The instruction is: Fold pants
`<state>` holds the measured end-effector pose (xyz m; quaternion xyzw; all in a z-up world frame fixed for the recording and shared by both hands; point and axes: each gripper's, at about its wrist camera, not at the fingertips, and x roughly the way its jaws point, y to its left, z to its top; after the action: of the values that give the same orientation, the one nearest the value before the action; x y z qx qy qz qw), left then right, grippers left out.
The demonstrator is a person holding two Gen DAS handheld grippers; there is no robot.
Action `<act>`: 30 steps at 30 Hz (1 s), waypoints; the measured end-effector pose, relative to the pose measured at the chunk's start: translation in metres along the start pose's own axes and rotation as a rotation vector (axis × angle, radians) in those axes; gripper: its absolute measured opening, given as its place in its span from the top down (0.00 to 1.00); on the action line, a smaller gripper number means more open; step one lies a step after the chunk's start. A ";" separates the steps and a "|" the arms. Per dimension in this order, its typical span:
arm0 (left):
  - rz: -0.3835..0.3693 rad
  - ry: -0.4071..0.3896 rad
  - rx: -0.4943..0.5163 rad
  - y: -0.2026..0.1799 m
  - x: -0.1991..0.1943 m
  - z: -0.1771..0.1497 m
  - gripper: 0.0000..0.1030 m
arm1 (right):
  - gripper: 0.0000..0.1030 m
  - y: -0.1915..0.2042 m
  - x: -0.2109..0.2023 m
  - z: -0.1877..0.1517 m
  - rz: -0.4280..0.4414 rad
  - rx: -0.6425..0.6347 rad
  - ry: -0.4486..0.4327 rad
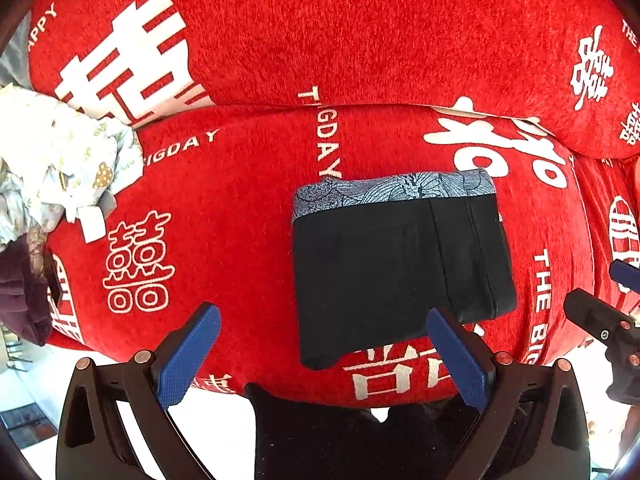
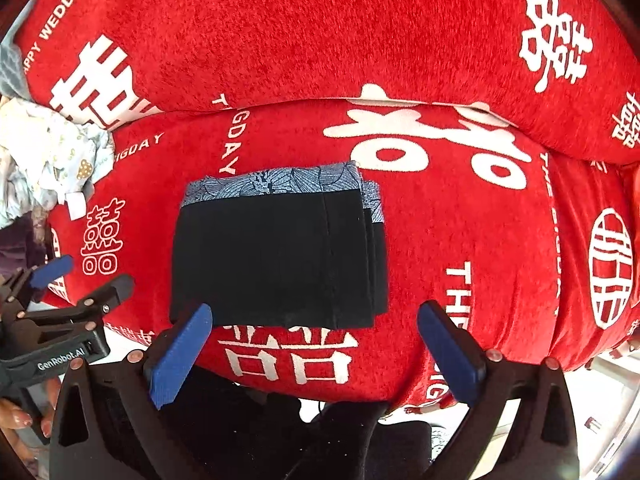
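1. The black pants [image 1: 400, 268] with a blue patterned waistband lie folded in a neat block on the red cushion [image 1: 240, 208].
2. The left hand-held gripper [image 1: 320, 356] is wide open and holds nothing.
3. The right hand-held gripper [image 2: 316, 352] is wide open too, with nothing in it.
4. A pile of light clothes [image 1: 52, 160] sits far to the left.

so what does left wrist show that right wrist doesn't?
Only the left wrist view: the right gripper entering at its right edge, and a dark purple garment at the left edge below the pale clothes.

Only the right wrist view: the left gripper at lower left with its GenRobot.AI label, the fingers of the hand holding it, and the folded layers stepped along the pants' right edge.

Both: the folded black pants with a blue patterned waistband, lying free on the red cover, the pale crumpled clothes at left, and each camera's own jaws open and empty.
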<state>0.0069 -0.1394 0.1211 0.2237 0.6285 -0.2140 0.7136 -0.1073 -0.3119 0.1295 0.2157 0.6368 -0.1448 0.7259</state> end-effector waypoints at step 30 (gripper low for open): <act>0.000 0.010 0.025 -0.006 -0.006 -0.005 0.00 | 0.01 0.008 0.002 -0.006 -0.033 -0.007 0.019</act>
<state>-0.0013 -0.1414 0.1267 0.2339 0.6293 -0.2208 0.7075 -0.1087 -0.3016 0.1285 0.2041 0.6477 -0.1527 0.7180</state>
